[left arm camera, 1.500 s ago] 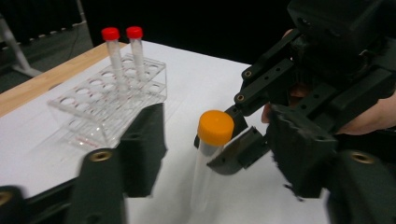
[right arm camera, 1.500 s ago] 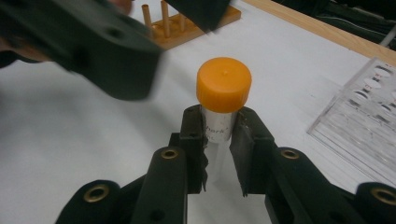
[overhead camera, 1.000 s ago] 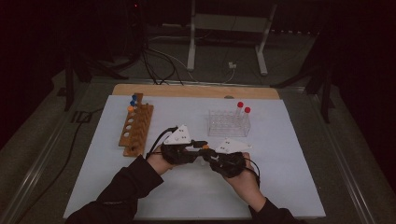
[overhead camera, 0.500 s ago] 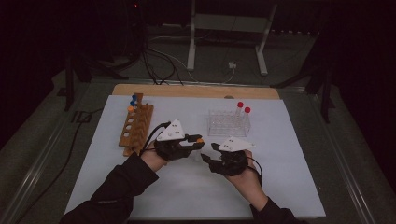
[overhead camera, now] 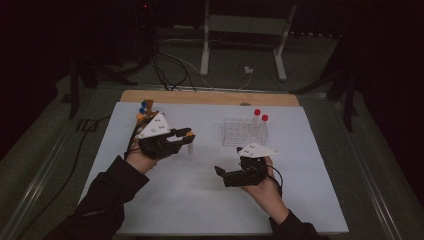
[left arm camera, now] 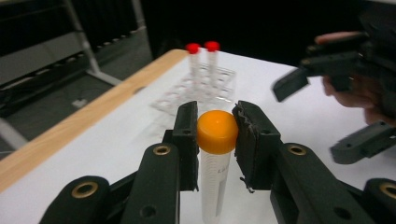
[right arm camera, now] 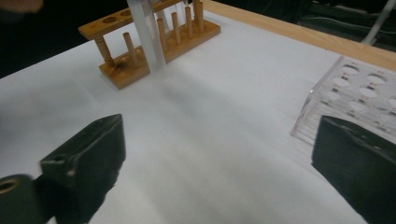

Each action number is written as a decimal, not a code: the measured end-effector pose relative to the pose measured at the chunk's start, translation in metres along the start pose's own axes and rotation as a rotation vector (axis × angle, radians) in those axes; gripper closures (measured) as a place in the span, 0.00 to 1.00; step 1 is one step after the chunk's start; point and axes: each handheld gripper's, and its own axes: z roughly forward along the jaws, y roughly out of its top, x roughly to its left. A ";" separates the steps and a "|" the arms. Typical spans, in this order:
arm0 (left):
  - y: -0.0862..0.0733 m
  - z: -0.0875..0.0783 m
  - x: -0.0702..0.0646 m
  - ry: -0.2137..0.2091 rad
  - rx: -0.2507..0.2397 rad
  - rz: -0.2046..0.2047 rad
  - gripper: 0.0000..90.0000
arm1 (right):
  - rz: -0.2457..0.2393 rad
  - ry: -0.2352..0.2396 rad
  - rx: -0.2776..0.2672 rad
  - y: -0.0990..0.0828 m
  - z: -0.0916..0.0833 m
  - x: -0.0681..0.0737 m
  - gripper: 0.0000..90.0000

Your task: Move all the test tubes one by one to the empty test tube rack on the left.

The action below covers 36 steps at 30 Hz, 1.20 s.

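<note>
The left tongs (overhead camera: 186,136) reach rightward from the left forearm, clamped just below the orange cap of an upright tube (left arm camera: 215,158) beside the wooden rack (right arm camera: 149,39). The right tongs (overhead camera: 220,171) point left, gaping wide over bare white worktop (overhead camera: 310,165), near the clear rack (overhead camera: 245,132) holding two red-capped tubes (overhead camera: 257,114).

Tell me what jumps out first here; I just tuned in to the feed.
The left gripper is shut on an orange-capped tube, held upright over the white table in front of the wooden rack. Farther right stands a clear rack with two red-capped tubes at its far end. The right gripper is open near the table's middle.
</note>
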 end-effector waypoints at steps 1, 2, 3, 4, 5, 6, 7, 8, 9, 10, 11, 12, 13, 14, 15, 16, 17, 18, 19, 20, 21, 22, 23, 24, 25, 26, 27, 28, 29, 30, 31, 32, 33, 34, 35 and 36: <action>0.000 -0.004 0.004 0.013 -0.002 -0.003 0.80 | 0.003 0.003 0.001 0.000 0.000 0.000 0.00; 0.000 -0.008 0.007 0.027 -0.004 -0.008 0.80 | 0.001 0.014 0.002 -0.001 0.000 -0.001 0.00; 0.000 -0.012 0.011 0.039 -0.005 -0.013 0.80 | 0.003 0.026 -0.002 -0.001 0.000 -0.001 0.00; 0.000 -0.016 0.015 0.049 -0.006 -0.015 0.80 | 0.002 0.036 -0.004 -0.001 -0.001 -0.002 0.00; -0.001 -0.019 0.018 0.063 -0.007 -0.017 0.80 | 0.000 0.044 -0.007 -0.001 -0.001 -0.002 0.00; -0.002 -0.023 0.022 0.076 -0.004 -0.019 0.80 | -0.003 0.044 -0.009 -0.001 -0.002 -0.002 0.00; -0.003 -0.026 0.026 0.089 -0.007 -0.025 0.80 | -0.003 0.044 -0.012 -0.001 -0.002 -0.002 0.00; -0.003 -0.029 0.030 0.099 -0.008 -0.035 0.80 | -0.004 0.047 -0.015 -0.001 -0.003 -0.002 0.00; -0.004 -0.032 0.034 0.114 -0.009 -0.039 0.80 | -0.007 0.046 -0.016 -0.001 -0.003 -0.002 0.00; -0.005 -0.035 0.038 0.126 -0.010 -0.044 0.80 | -0.011 0.048 -0.016 -0.001 -0.003 -0.001 0.00; -0.005 -0.038 0.041 0.136 -0.015 -0.053 0.80 | -0.009 0.052 -0.018 0.000 -0.004 -0.001 0.00; -0.006 -0.041 0.045 0.152 -0.013 -0.056 0.80 | -0.008 0.053 -0.021 0.000 -0.004 -0.001 0.00; -0.007 -0.043 0.048 0.164 -0.015 -0.059 0.80 | -0.011 0.054 -0.020 0.000 -0.004 -0.002 0.00; -0.008 -0.046 0.051 0.179 -0.013 -0.063 0.80 | -0.010 0.054 -0.022 0.000 -0.004 -0.002 0.00; -0.009 -0.048 0.054 0.195 -0.012 -0.065 0.80 | -0.006 0.059 -0.027 0.000 -0.005 -0.002 0.00; -0.010 -0.051 0.058 0.203 -0.013 -0.074 0.80 | -0.004 0.065 -0.029 0.000 -0.005 -0.002 0.00; -0.011 -0.053 0.060 0.218 -0.013 -0.078 0.80 | -0.007 0.062 -0.029 0.000 -0.005 -0.002 0.00; -0.012 -0.055 0.063 0.228 -0.012 -0.082 0.80 | -0.009 0.061 -0.031 0.000 -0.005 -0.002 0.00; -0.013 -0.057 0.066 0.240 -0.010 -0.086 0.80 | -0.007 0.062 -0.034 0.000 -0.006 -0.002 0.00; -0.014 -0.058 0.068 0.253 -0.008 -0.087 0.80 | -0.008 0.061 -0.035 0.000 -0.006 -0.002 0.00; -0.015 -0.059 0.071 0.264 -0.007 -0.090 0.80 | -0.009 0.062 -0.035 0.000 -0.006 -0.002 0.00; -0.016 -0.060 0.074 0.273 -0.008 -0.097 0.80 | -0.011 0.064 -0.037 0.000 -0.006 -0.002 0.00; -0.017 -0.061 0.076 0.282 -0.009 -0.104 0.80 | -0.011 0.062 -0.038 0.000 -0.006 -0.002 0.00; -0.018 -0.062 0.079 0.290 -0.007 -0.108 0.80 | -0.011 0.063 -0.037 0.000 -0.006 -0.002 0.00; -0.020 -0.063 0.081 0.305 -0.011 -0.111 0.80 | -0.011 0.064 -0.037 0.000 -0.006 -0.002 0.00; -0.021 -0.064 0.084 0.313 -0.014 -0.117 0.80 | -0.010 0.064 -0.037 0.000 -0.006 -0.002 0.00; -0.023 -0.064 0.086 0.326 -0.017 -0.118 0.80 | -0.009 0.066 -0.037 0.000 -0.006 -0.002 0.00; -0.024 -0.064 0.088 0.345 -0.014 -0.119 0.80 | -0.010 0.068 -0.037 0.000 -0.006 -0.002 0.00; -0.027 -0.064 0.090 0.348 -0.020 -0.133 0.80 | -0.010 0.067 -0.035 0.000 -0.006 -0.002 0.00; -0.029 -0.065 0.092 0.359 -0.021 -0.136 0.80 | -0.010 0.067 -0.035 0.000 -0.006 -0.002 0.00; -0.031 -0.065 0.094 0.372 -0.019 -0.140 0.80 | -0.009 0.067 -0.037 0.000 -0.006 -0.003 0.00; -0.033 -0.065 0.095 0.380 -0.018 -0.145 0.80 | -0.008 0.068 -0.037 0.000 -0.006 -0.003 0.00; -0.035 -0.065 0.097 0.388 -0.021 -0.153 0.80 | -0.009 0.066 -0.038 0.000 -0.006 -0.003 0.00; -0.037 -0.064 0.099 0.398 -0.020 -0.160 0.80 | -0.010 0.065 -0.040 0.000 -0.006 -0.003 0.00; -0.040 -0.064 0.101 0.402 -0.017 -0.166 0.80 | -0.010 0.068 -0.040 0.000 -0.007 -0.003 0.00; -0.042 -0.063 0.102 0.412 -0.017 -0.170 0.80 | -0.011 0.064 -0.040 0.000 -0.007 -0.003 0.00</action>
